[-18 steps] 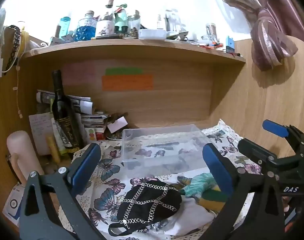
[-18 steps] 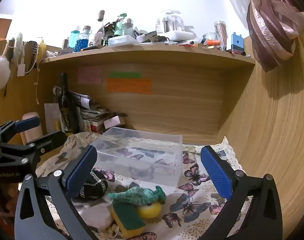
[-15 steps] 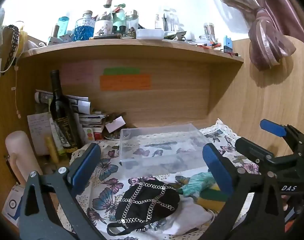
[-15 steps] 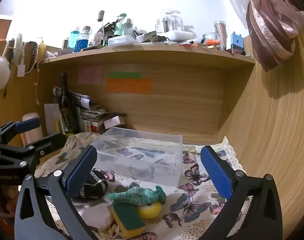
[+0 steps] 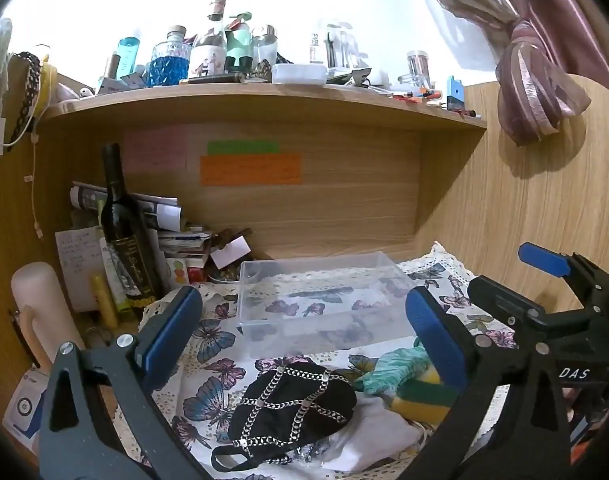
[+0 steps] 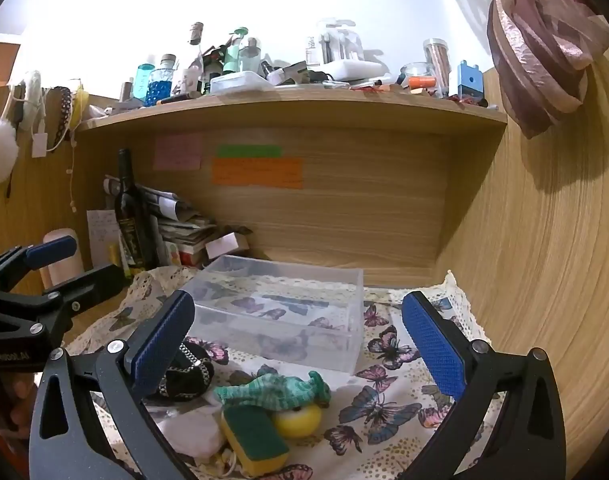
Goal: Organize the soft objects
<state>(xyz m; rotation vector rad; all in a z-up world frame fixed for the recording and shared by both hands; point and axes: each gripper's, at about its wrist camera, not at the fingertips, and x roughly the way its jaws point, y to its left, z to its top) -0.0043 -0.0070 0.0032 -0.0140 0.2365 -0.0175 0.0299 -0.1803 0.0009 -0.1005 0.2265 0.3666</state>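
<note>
Much of the soft pile is cut off by the black arms of the grippers: in the left wrist view the green-and-yellow sponge (image 5: 420,394) and the teal knitted toy (image 5: 392,368) are partly hidden behind the right finger of the left gripper (image 5: 304,340), and a white cloth (image 5: 368,436) is half covered by the black chain-trimmed mask (image 5: 292,400). In the right wrist view a yellow ball (image 6: 298,420) is seen tucked under the toy, touching the sponge; the mask is largely masked by the left finger of the right gripper (image 6: 300,344). Both grippers are held wide apart with nothing between their pads, above the near edge of the butterfly tablecloth (image 6: 388,408). The clear plastic box (image 6: 280,316) stands just behind the pile, nothing visible inside it. Free cloth is left to the right of the box, up to the wooden side wall (image 6: 544,260); the left side is crowded by a dark bottle (image 5: 124,240) and stacked papers (image 5: 172,232).
</note>
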